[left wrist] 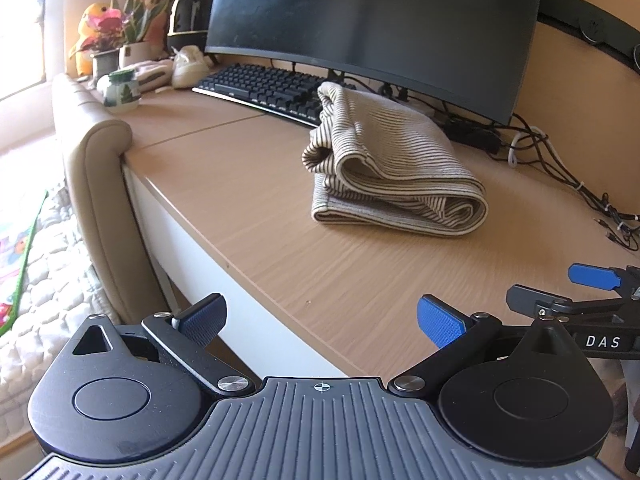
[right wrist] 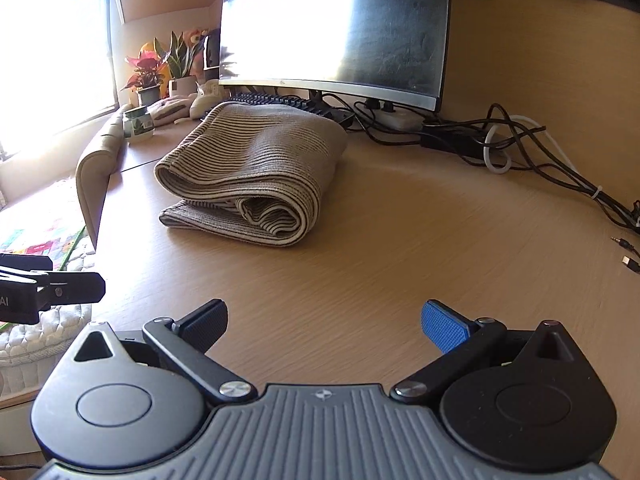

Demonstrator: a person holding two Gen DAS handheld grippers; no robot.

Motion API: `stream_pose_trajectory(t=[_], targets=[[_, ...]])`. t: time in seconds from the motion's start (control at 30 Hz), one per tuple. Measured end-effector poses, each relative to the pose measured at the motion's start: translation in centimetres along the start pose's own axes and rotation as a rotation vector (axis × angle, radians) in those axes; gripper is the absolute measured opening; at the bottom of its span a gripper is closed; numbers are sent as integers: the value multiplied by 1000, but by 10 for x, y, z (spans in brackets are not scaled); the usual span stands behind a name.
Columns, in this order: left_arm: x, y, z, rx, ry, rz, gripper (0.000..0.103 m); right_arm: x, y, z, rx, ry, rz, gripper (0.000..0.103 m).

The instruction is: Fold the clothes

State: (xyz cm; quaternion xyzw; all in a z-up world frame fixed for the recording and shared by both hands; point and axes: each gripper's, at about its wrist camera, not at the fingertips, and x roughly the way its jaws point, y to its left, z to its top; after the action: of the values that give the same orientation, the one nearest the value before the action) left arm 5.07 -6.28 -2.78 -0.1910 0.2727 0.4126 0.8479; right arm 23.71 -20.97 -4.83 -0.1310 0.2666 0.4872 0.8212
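A beige garment with thin dark stripes [left wrist: 390,164] lies folded in a thick bundle on the wooden desk [left wrist: 280,216], in front of the keyboard. It also shows in the right wrist view [right wrist: 248,172]. My left gripper [left wrist: 322,320] is open and empty, low over the desk's front edge, well short of the garment. My right gripper [right wrist: 324,322] is open and empty over the bare desk, in front of the garment. The right gripper's blue pad shows at the right of the left wrist view [left wrist: 594,276].
A curved monitor [left wrist: 376,28] and a black keyboard [left wrist: 260,90] stand behind the garment. Tangled cables [right wrist: 520,148] lie at the back right. Potted plants [left wrist: 108,40], a small jar [left wrist: 120,90] and a padded headboard [left wrist: 96,168] are at the left, with a bed below.
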Motion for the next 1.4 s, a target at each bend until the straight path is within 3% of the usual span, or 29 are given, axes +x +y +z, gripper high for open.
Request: stream_pose_trajectory(t=[1.4], targets=[[5, -5, 0, 17, 6, 8, 103, 2, 0, 0, 4, 12, 6, 103]])
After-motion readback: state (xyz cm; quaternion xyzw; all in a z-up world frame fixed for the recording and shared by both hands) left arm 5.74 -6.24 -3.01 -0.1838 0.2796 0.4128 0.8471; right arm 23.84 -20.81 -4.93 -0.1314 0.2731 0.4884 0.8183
